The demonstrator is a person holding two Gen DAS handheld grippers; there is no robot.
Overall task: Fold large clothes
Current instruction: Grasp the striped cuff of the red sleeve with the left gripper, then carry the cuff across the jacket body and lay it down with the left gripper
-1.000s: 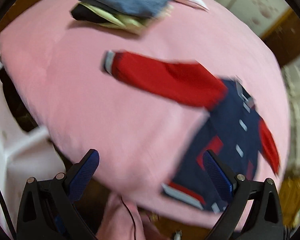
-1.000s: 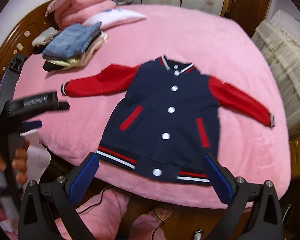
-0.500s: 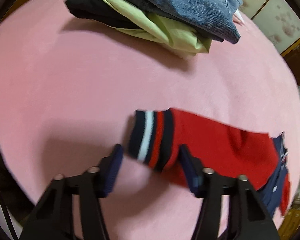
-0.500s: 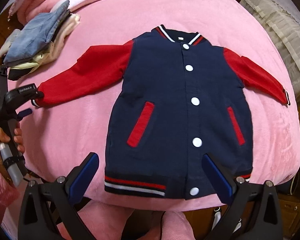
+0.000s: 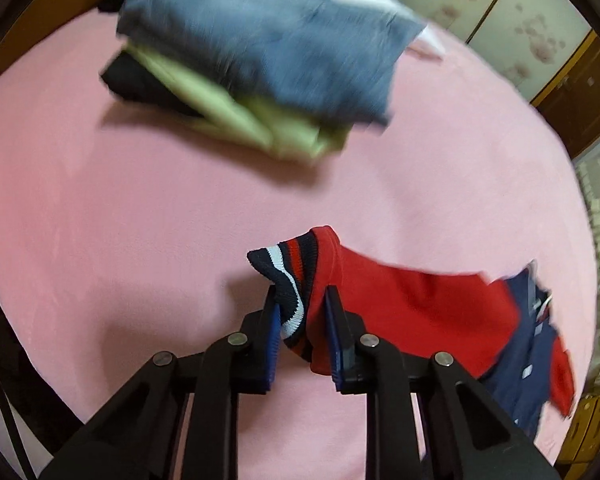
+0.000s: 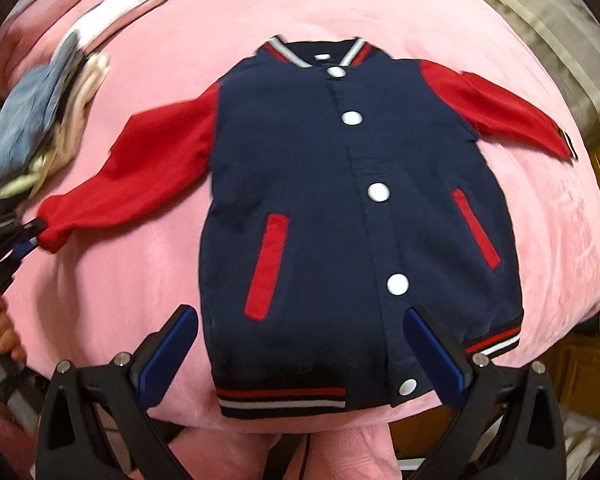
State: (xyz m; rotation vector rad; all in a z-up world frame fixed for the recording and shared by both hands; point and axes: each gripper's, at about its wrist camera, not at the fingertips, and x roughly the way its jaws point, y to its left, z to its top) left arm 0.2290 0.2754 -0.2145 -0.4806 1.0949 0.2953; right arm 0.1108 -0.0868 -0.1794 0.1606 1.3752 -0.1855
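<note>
A navy varsity jacket (image 6: 340, 200) with red sleeves and white snaps lies flat, front up, on a pink bed (image 6: 140, 280). My left gripper (image 5: 302, 292) is at the end of its left sleeve (image 5: 400, 300). Its jaws are closing, and the striped cuff (image 5: 288, 264) stands bunched up between the blue pads. The right wrist view shows that gripper (image 6: 20, 236) at the far left edge, held by a hand (image 6: 0, 332). My right gripper (image 6: 300, 314) hangs open above the jacket's lower front, near the striped hem (image 6: 280, 398), with nothing between its fingers.
A pile of folded clothes (image 5: 260, 60), jeans on top, sits on the bed just beyond the cuff. Pink pillows (image 6: 40, 12) lie at the far left corner. A beige quilted cover (image 6: 540, 20) is off the bed's right side. Panelled doors (image 5: 480, 8) stand behind.
My left gripper has moved in on the sleeve end, and its jaws have narrowed from wide open onto the cuff, which has bunched up. My right gripper has sunk closer over the hem, still open.
</note>
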